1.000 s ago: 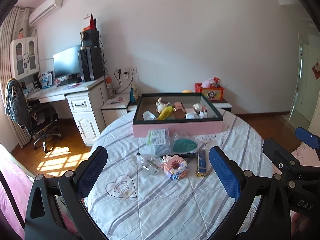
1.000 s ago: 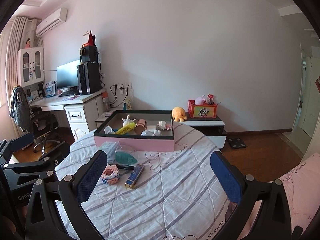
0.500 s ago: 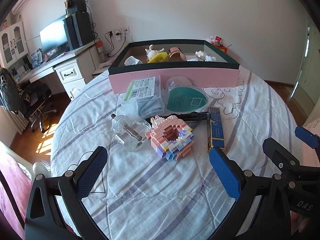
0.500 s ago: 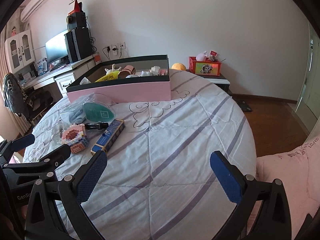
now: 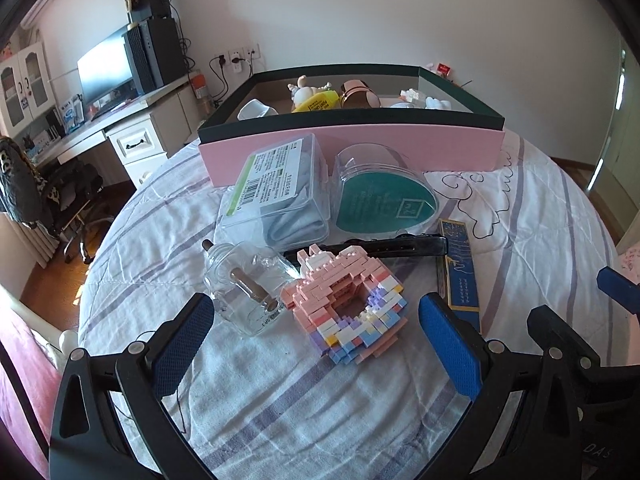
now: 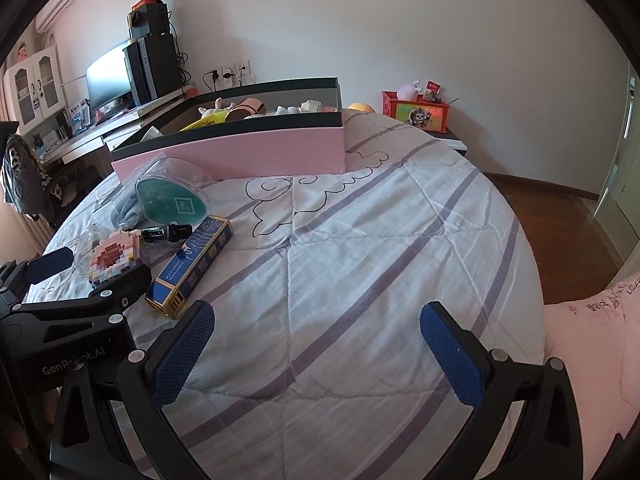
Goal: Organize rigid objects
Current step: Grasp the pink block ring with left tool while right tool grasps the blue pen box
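Observation:
My left gripper is open, its blue pads on either side of a pink and pastel brick-built ring on the quilted round table. Left of the ring lies a clear glass bottle. Behind them are a clear labelled case, a clear case with a green insert, a black clip and a blue and gold box. A pink box with a dark rim holds several small items. My right gripper is open over bare quilt, right of the blue and gold box.
The table's front edge is close below both grippers. A pink cloth lies at the right. Beyond the table stand a desk with monitor, an office chair and a low cabinet with a red box.
Both grippers have moved forward and down toward the table. The left one now straddles the brick-built ring. Both remain open.

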